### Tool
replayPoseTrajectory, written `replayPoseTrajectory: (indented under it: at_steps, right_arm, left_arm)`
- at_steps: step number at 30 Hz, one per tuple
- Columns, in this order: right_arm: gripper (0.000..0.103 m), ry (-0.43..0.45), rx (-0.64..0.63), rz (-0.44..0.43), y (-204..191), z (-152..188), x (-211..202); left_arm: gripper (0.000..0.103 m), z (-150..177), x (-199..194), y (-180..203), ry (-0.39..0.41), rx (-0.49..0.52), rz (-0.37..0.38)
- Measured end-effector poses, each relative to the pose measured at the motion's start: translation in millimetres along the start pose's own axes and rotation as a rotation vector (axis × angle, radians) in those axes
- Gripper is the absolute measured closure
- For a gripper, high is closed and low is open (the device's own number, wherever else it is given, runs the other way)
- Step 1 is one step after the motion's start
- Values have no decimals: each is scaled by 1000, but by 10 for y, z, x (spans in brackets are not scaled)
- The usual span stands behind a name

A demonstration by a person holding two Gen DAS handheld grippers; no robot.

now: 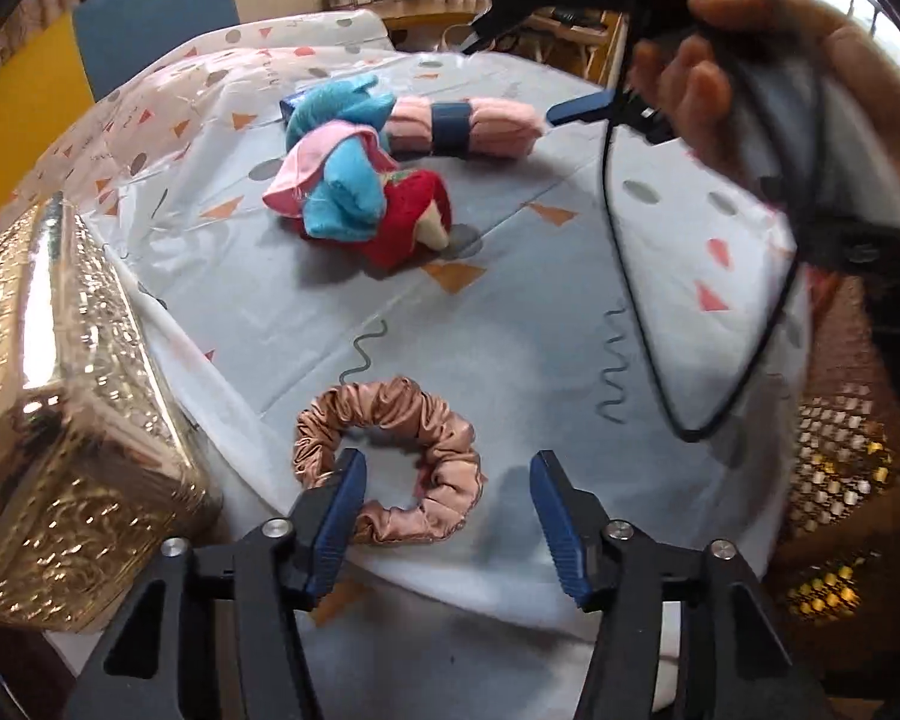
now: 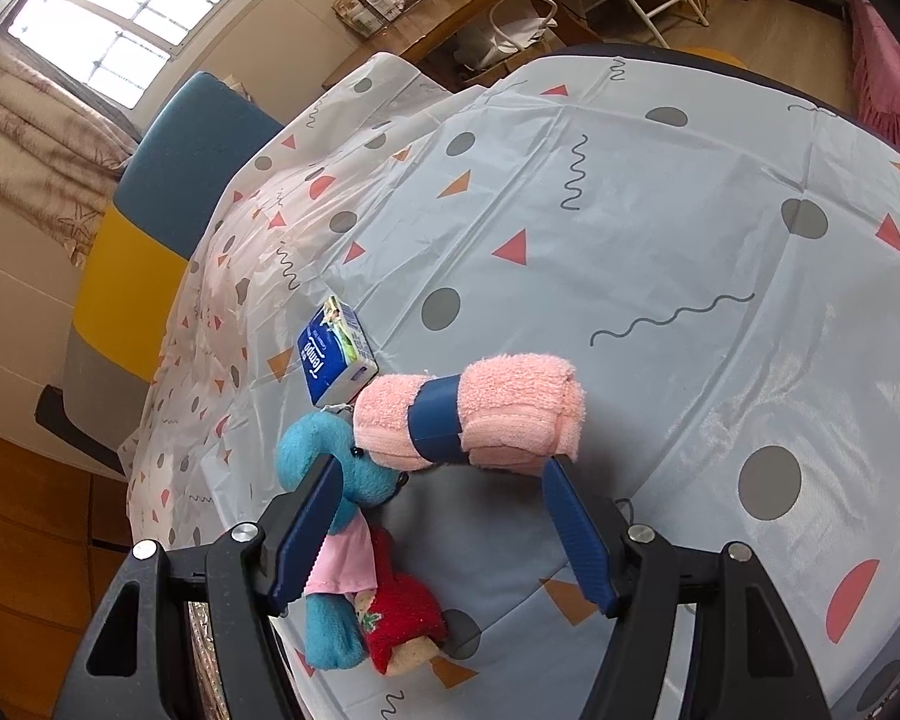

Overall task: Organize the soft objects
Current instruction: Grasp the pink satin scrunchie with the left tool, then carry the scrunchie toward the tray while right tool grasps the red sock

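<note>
So the left gripper (image 1: pixel 447 519) is hanging low over the near edge of the desk (image 1: pixel 510 312) with its jaws spread wide and nothing in them. The pink satin scrunchie (image 1: pixel 390 459) is lying flat right there: the left finger is sitting over its left rim, while the right finger is standing clear of it on bare cloth. My read is that's the piece being picked up. To do it well, I'd be dropping straight down so both pads are bracketing one side of the ring instead of spanning the hole, then squeezing gently. Satin is slippery and the fabric bunches, so pinching a good fold matters more than force.

The right gripper (image 2: pixel 441 531) is also wide open and holding nothing, hovering over the rolled pink towel (image 2: pixel 471 417) with the dark blue band around it. The roll is lying crosswise just past the fingertips, so closing across its short thickness near the band is looking like the safest bet.

Moving outward, the blue plush toy (image 2: pixel 342 546) in its pink and red outfit is lying against the towel's end, and a tissue pack (image 2: pixel 333 351) is touching the towel from behind.

Count: one scrunchie, one towel roll, one plush, one tissue pack. Off to the left, a shiny gold embossed box (image 1: pixel 72 450) is sitting beside the scrunchie, possibly the destination, can't say for sure.
</note>
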State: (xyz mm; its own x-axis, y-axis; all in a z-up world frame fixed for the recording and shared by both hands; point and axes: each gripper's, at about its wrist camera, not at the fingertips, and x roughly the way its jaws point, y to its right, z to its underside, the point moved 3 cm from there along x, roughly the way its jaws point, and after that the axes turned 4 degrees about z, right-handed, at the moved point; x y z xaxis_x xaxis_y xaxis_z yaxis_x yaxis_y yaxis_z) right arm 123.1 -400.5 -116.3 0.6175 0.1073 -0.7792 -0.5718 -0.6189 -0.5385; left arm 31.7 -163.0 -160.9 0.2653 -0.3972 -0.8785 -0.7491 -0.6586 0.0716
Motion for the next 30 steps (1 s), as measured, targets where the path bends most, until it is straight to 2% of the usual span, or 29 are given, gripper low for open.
replayPoseTrajectory:
  at_steps: [1,2,3,9,14,17,20,23,24,27,30]
  right_arm:
    - [33,-1,8,1,16,0,3]
    - [33,-3,15,2,32,0,11]
    - [33,-4,21,3,45,-2,15]
    - [33,23,55,8,110,-24,-20]
    - [33,66,46,39,120,-42,-81]
    - [33,55,-30,67,-2,0,-43]
    - [33,-4,-170,58,-225,109,39]
    - [43,17,-261,143,-319,134,21]
    - [54,-7,-293,144,-346,140,43]
    - [56,-191,-431,103,-487,350,254]
    - [56,-277,-497,53,-624,567,432]
  left_arm:
    - [74,-9,8,7,13,10,-18]
    - [94,-3,-9,24,26,18,-20]
    - [95,8,-22,39,26,12,-13]
    - [95,188,-113,-26,45,-38,48]
    - [93,244,-115,-47,68,-58,41]
    - [94,259,-116,-64,77,-80,45]
    - [95,282,-129,-102,82,-100,49]
    - [95,311,-152,-139,84,-120,69]
    - [95,321,-153,-154,87,-130,77]
    - [95,319,-145,-181,90,-149,98]
    - [95,334,-151,-181,94,-150,102]
